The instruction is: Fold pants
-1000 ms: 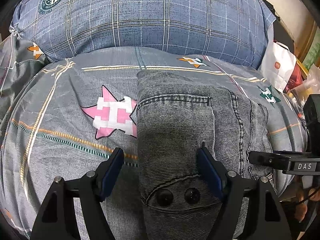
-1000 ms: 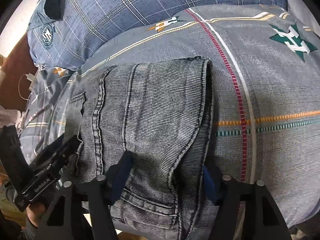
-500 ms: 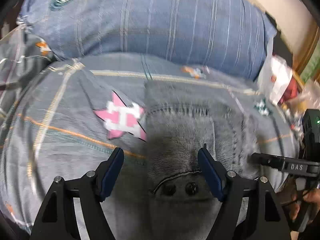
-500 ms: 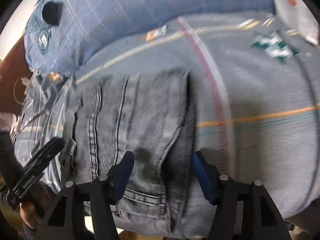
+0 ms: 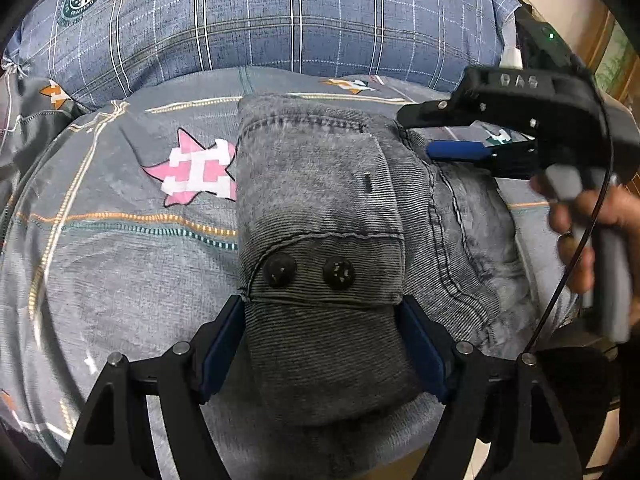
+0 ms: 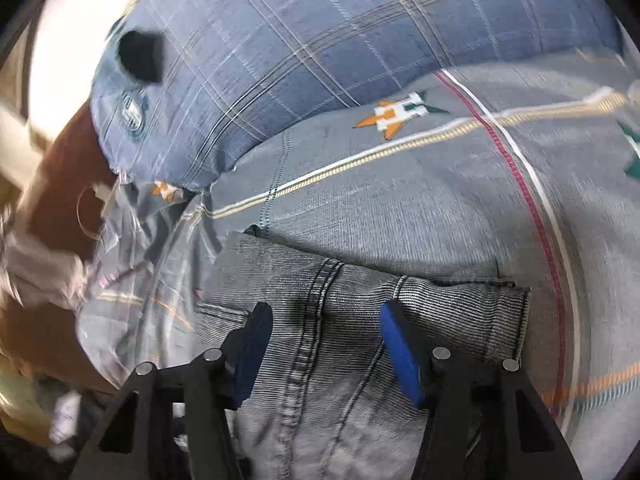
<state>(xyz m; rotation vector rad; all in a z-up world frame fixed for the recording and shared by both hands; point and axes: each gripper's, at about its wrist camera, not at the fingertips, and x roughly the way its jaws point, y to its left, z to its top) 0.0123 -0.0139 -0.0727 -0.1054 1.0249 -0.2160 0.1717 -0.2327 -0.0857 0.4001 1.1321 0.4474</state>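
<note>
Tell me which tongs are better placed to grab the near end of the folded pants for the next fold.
Left. The left tongs already straddle the near end of the pants, just below the two buttons. The right tongs hang above the far corner, closing on nothing.

1. The pants are faded grey ribbed denim with two black buttons (darker stitching along the seams).
2. The bedsheet is grey, striped in orange, teal and cream, with a pink-and-white star.
3. The pillow is blue plaid with white lines.
4. The gripper pads are blue on black arms.
</note>
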